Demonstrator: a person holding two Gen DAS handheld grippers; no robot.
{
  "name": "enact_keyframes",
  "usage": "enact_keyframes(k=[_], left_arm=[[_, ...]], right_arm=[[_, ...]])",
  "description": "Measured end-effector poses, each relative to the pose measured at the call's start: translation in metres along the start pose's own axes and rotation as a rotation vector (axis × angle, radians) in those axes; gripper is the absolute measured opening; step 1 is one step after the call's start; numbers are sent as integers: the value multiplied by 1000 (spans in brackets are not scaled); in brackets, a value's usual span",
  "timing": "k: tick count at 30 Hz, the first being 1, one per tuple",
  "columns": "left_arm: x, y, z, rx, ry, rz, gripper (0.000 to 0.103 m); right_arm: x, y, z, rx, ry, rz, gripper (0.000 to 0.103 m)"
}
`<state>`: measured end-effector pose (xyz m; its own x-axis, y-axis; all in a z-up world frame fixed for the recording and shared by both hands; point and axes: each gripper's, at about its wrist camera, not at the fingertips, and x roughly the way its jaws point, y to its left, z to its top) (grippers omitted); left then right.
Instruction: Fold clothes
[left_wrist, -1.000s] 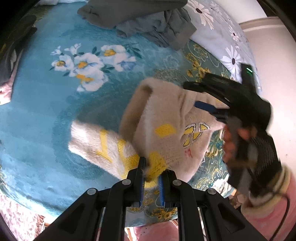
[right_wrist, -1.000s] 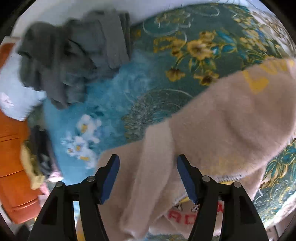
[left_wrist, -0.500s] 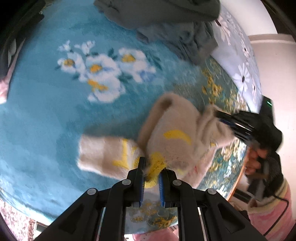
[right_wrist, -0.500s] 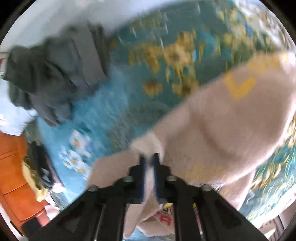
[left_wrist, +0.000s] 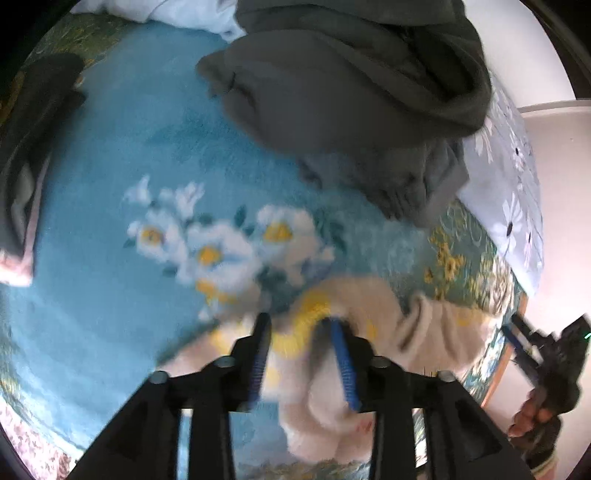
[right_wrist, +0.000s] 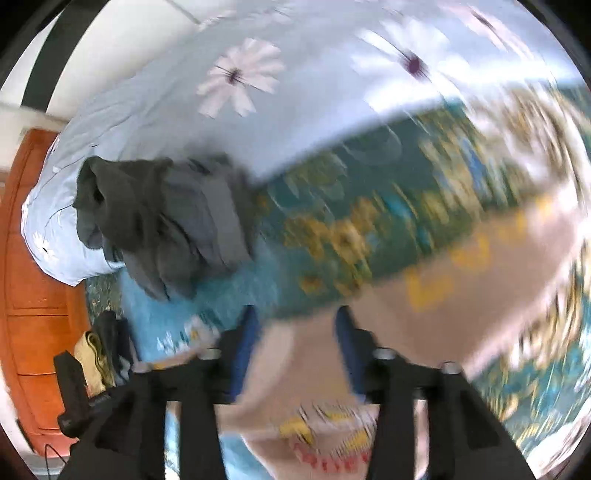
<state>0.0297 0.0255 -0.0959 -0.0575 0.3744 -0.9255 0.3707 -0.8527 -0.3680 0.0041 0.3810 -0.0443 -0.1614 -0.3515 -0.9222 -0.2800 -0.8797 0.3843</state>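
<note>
now both tongs are letting go after a fold: the left tongs (left_wrist: 301, 325) are opening over the cream sweater (left_wrist: 436, 339) bunched beneath them on the bed (left_wrist: 92, 184), the right tongs (right_wrist: 295, 317) opening just above its edge. next, regrip and fold again.

Beige sweater (left_wrist: 436, 332), yellow-marked; teal floral blanket (left_wrist: 110, 177).

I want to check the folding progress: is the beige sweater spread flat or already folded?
Partly folded, not flat: the beige sweater lies bunched on the blue blanket, a sleeve doubled over its body. Neatness cannot be told; the pictures are blurred.
</note>
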Motion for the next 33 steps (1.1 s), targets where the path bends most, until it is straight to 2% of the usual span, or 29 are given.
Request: enact_keyframes(k=[2, 4, 7, 9, 11, 12, 13, 18, 21, 22, 23, 24, 25, 29, 30, 32, 33], left_arm=[[-9, 10, -29, -20, -25, -18, 56], [-15, 23, -65, -39, -44, -32, 59], [8, 34, -113, -32, 50, -43, 61], [37, 34, -134, -23, 113, -53, 61], [65, 34, -144, -36, 123, -73, 62], [80, 36, -146, -63, 131, -68, 62], [95, 40, -147, -111, 146, -70, 62], [129, 50, -142, -247, 121, -57, 62], [135, 40, -137, -200, 130, -36, 61], [136, 39, -136, -196, 137, -26, 59], [137, 38, -135, -193, 143, -20, 51], [137, 38, -134, -197, 145, -22, 41], [135, 37, -134, -199, 146, -24, 25], [120, 27, -139, -167, 136, -17, 11], [115, 24, -141, -153, 132, -15, 10], [105, 19, -146, -135, 124, -20, 9], [100, 17, -149, -126, 119, -22, 9]], right_arm=[[-3, -34, -37, 46, 21, -25, 48], [-8, -75, -80, 128, 76, -71, 48], [-12, -125, -135, 250, 151, -101, 48], [-16, -143, -162, 292, 162, -75, 49], [-15, -153, -177, 312, 164, -42, 58], [-11, -156, -182, 310, 157, -45, 68], [-7, -158, -185, 302, 152, -52, 71], [32, -155, -192, 271, 213, -46, 74], [49, -149, -195, 228, 223, -59, 80], [54, -147, -197, 218, 229, -64, 80], [59, -148, -199, 224, 242, -62, 80], [64, -150, -201, 231, 256, -59, 80], [68, -152, -204, 252, 263, -52, 80], [74, -159, -206, 340, 263, 8, 81], [75, -158, -206, 361, 273, 37, 80], [80, -155, -205, 382, 298, 98, 60], [82, -152, -204, 370, 311, 95, 44]])
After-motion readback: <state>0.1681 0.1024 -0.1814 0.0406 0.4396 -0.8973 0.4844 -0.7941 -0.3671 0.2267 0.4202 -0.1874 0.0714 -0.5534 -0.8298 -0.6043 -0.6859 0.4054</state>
